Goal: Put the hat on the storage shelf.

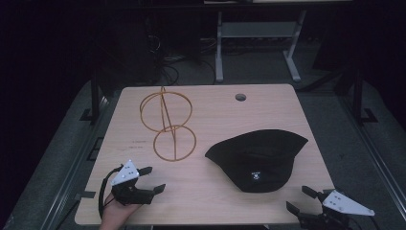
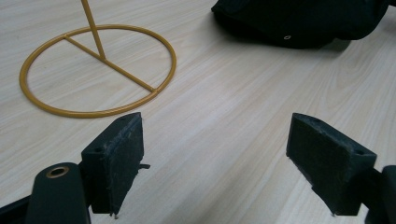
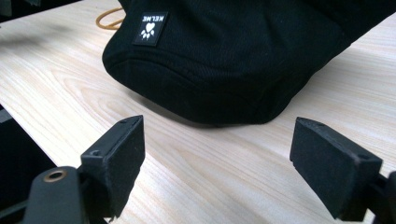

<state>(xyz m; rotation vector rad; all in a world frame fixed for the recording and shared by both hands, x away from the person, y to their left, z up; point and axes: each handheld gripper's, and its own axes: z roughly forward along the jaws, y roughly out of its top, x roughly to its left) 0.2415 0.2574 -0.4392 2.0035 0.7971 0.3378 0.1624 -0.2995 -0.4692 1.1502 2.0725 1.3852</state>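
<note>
Grippers sit at the near edge of the pale wooden desk (image 1: 210,191), both with jaws spread wide and nothing between them: the left gripper (image 1: 152,179) at the near left corner, the right gripper (image 1: 300,199) at the near right corner. A black fabric cap with a small white paw label (image 1: 258,160) lies flat on the right half of the desk, close ahead of the right gripper, whose view looks straight at its rim (image 3: 205,93). A yellow wire hat stand with two rings (image 1: 168,125) stands left of centre, apart from the cap. This looks like the opening approach; next, the right gripper probably needs to slide forward and pinch the cap's edge.
</note>
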